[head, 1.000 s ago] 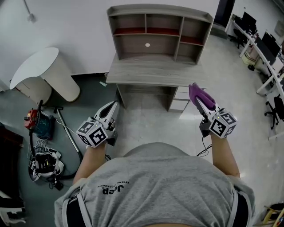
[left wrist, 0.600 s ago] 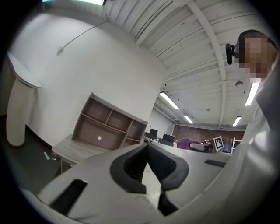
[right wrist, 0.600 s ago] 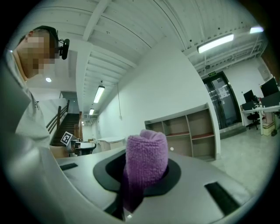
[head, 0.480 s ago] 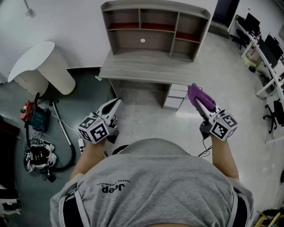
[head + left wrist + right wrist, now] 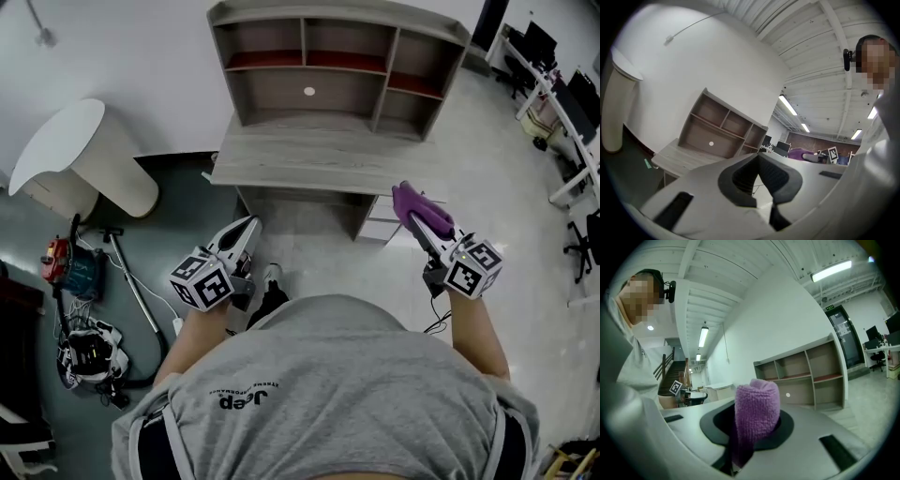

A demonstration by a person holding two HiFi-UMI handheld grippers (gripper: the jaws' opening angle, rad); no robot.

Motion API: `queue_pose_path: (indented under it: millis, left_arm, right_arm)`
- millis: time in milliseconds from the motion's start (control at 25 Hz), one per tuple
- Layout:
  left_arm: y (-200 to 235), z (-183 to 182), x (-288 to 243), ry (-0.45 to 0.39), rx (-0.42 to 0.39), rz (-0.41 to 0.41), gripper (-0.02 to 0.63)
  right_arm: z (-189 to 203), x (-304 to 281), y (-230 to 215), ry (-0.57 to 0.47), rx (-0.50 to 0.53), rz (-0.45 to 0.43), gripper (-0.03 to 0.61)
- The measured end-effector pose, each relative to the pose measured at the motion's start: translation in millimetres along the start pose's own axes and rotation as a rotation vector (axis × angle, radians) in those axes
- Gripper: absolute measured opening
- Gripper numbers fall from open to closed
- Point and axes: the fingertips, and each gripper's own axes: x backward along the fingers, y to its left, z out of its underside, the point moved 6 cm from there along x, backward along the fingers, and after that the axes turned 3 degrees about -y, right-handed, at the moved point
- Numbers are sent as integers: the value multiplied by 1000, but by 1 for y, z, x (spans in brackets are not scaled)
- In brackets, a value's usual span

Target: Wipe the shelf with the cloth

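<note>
Change: we are stepping closer than half a second ago; the shelf point(image 5: 384, 82) is looming larger and a shoe point(image 5: 272, 279) is now showing in front of the desk point(image 5: 309, 161)
Cloth: the purple cloth point(image 5: 406, 196) is standing rolled between the jaws of the right gripper point(image 5: 417, 208), in the air before the desk's right end
Right: we are clamping its jaws on the cloth
Left: we are holding the left gripper point(image 5: 248, 226) with jaws pressed together on nothing, short of the desk's left side
Shelf: sitting on the desk against the white wall, apart from both grippers
Beside: a white round table point(image 5: 56, 141) is standing left of the desk
</note>
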Motion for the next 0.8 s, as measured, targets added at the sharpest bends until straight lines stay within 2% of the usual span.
queue_pose_path:
  millis: [200, 280, 440, 520, 640, 800]
  left_arm:
    - [127, -45, -60, 4, 2, 94, 14]
    - [174, -75, -87, 21, 1, 126, 14]
    - [246, -142, -133, 48, -57, 174, 14]
    - [276, -161, -152, 46, -60, 179, 14]
    - [308, -171, -176, 42, -29, 169, 14]
    - [322, -175, -198, 40, -21, 139, 14]
  right_arm:
    - [-15, -126, -25, -38, 25, 65, 83]
    - [-23, -181, -38, -64, -9, 100, 83]
    - [-56, -279, -54, -82, -26, 133, 83]
    - [-65, -316, -63, -71, -6, 138, 83]
    - [-68, -354, -85, -44, 0, 146, 83]
    - [-75, -384, -124, -36, -21, 132, 83]
